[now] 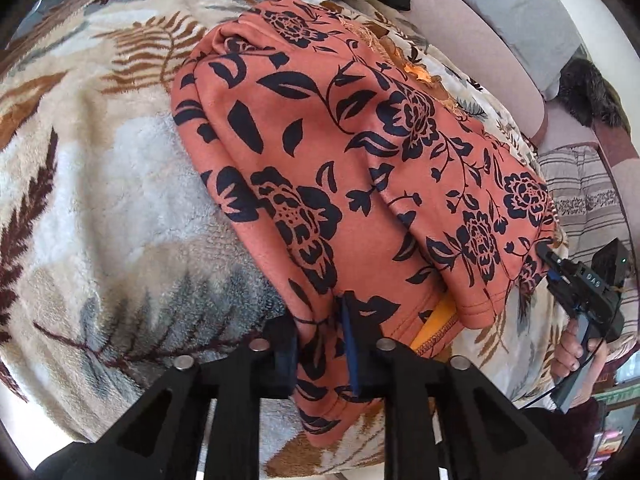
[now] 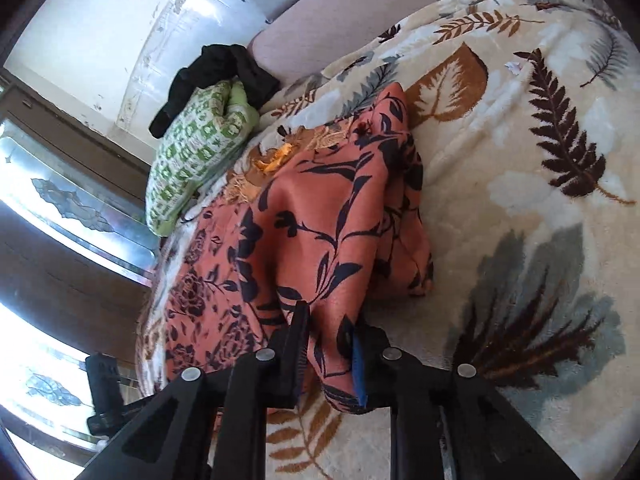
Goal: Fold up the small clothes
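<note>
An orange garment with a dark navy flower print (image 1: 340,152) lies partly folded on a fleece blanket with a leaf pattern (image 1: 100,184). My left gripper (image 1: 320,344) is shut on its near corner, cloth pinched between the fingers. My right gripper (image 2: 328,352) is shut on another corner of the same garment (image 2: 320,232), which drapes up from the blanket (image 2: 520,200). The right gripper also shows in the left wrist view (image 1: 548,252), at the garment's right edge. A yellow-orange inner hem (image 1: 436,328) shows under a fold.
A green-and-white patterned cloth (image 2: 196,148) and a black cloth (image 2: 216,76) lie at the far edge of the blanket. A pink sofa back (image 2: 360,20) runs behind. A striped cloth (image 1: 580,192) lies to the right. A wooden-framed glass door (image 2: 60,200) stands at the left.
</note>
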`<state>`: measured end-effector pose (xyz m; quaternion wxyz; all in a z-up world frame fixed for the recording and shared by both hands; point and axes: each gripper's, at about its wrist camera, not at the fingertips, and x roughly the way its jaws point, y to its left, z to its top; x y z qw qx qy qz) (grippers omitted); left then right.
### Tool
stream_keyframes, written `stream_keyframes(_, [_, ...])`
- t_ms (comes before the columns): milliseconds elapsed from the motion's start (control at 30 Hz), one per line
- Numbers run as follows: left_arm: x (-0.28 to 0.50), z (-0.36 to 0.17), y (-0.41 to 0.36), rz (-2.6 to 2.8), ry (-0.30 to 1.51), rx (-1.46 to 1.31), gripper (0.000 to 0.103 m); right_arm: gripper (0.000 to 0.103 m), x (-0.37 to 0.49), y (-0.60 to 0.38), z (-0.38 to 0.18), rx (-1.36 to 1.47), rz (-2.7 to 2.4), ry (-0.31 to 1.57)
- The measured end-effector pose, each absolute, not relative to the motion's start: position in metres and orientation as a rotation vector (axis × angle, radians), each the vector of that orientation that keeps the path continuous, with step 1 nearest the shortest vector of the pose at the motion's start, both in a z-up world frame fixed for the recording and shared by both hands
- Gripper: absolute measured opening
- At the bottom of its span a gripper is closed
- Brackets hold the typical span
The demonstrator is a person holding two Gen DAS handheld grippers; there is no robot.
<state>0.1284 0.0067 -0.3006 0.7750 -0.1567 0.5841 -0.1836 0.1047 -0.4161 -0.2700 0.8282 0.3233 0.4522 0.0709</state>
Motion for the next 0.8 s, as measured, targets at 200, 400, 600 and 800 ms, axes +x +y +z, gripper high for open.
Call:
stream_keyframes(200, [0.133, -0.297, -0.007, -0.408, 1.245, -0.338, 0.016, 0.075, 0.113, -0.43, -0.279, 0.713, 0.103, 0.935])
stream_keyframes(400, [0.141, -0.287, 0.002, -0.484, 1.197, -0.413, 0.007, 0.007, 0.114, -0.411, -0.266, 0.663, 0.22, 0.93])
stream_keyframes(600, [0.17, -0.217, 0.04, -0.588, 1.051, -0.499, 0.007, 0.007, 0.104, -0.412, -0.22, 0.787, 0.416, 0.726])
stream_keyframes(800, [0.292, -0.155, 0.059, -0.522, 0.951, -0.483, 0.008, 0.006, 0.174, -0.452, -0.197, 0.96, 0.334, 0.572])
